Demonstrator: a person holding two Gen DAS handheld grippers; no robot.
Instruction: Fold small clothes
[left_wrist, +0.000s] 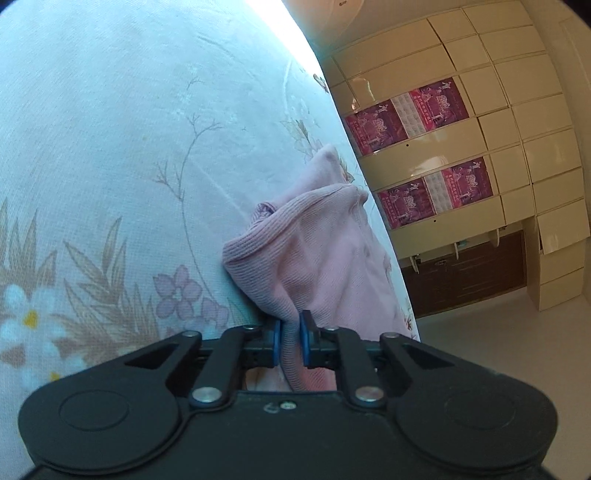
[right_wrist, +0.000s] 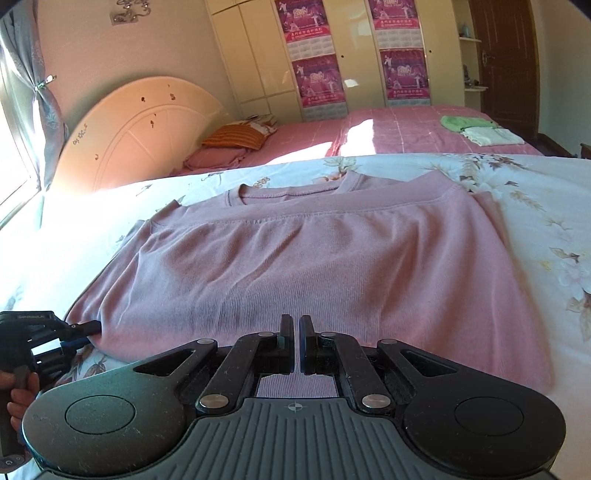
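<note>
Pinched between the left gripper (left_wrist: 290, 341) pads, a corner of the soft, light pink top (right_wrist: 306, 254) bunches at six o'clock; the right gripper (right_wrist: 296, 341), nearly closed, holds nothing above the near hem; garment lies across the floral bedspread (right_wrist: 546, 236); grip hems.

Open floral bedspread (right_wrist: 517, 206) around shirt (right_wrist: 314, 254)

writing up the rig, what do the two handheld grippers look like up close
The left gripper is matte black, with two round side lobes, silver pivot rivets on its linkage bars and blue finger pads. The right gripper has the same black shape and rivets, plus a ribbed grey centre plate with a small crosshair mark. A bare hand grips the left unit's handle.
</note>
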